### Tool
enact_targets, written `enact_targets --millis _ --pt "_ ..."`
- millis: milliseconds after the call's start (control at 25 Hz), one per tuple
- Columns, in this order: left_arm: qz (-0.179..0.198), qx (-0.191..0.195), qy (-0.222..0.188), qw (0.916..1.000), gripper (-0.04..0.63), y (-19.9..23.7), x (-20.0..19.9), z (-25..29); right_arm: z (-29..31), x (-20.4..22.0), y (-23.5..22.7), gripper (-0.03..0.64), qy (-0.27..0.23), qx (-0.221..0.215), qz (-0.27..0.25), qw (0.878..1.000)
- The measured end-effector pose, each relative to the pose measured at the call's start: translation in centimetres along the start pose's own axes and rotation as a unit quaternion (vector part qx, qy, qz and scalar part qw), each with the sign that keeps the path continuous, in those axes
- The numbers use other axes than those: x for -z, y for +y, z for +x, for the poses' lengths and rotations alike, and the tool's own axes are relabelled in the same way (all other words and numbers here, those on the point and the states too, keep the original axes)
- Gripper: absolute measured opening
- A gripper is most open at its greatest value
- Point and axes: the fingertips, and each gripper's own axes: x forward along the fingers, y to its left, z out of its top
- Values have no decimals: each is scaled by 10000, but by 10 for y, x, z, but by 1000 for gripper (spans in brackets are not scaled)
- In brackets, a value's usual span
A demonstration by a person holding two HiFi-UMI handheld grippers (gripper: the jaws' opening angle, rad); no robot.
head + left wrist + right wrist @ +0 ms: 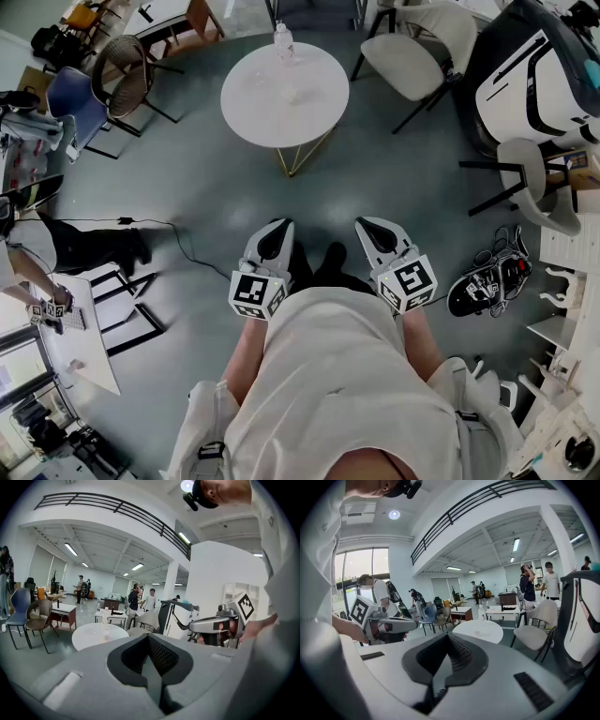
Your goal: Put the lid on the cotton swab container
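Two tools sit side by side at the person's waist, the left tool (277, 230) and the right tool (368, 227). Both point forward over bare floor (206, 178) toward a round white counter (319, 117) that stands well apart from them. Each tool has its jaws pressed fully together with nothing between them. In each gripper view the dark ribbed pads meet in one closed seam.

Held low, level and empty, they look to be in a resting carry rather than a working pose. The counter is too far off to reach, so my judgement is that the task has not started and the person must first walk up to it.

A clear water bottle (284, 42) stands upright near the counter's far edge. Nearer the middle, the right gripper view shows a small clear item (477, 631) sitting apart from the bottle. It may be the cotton swab container, but it is too small to tell, and no lid can be made out on it or beside it. A pale chair (412, 56) stands just beside the counter to the right, so the side facing the person looks like the easier way in.
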Motion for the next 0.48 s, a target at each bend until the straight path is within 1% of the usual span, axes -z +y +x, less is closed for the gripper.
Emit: enact_targets --millis 200,480 --pt "-39 -18 23 10000 9 -8 4 -2 -7 3 0 5 33 -4 2 10000" --pt "-7 -40 32 10000 9 -13 -1 1 -10 0 -3 3 -2 -83 92 9999"
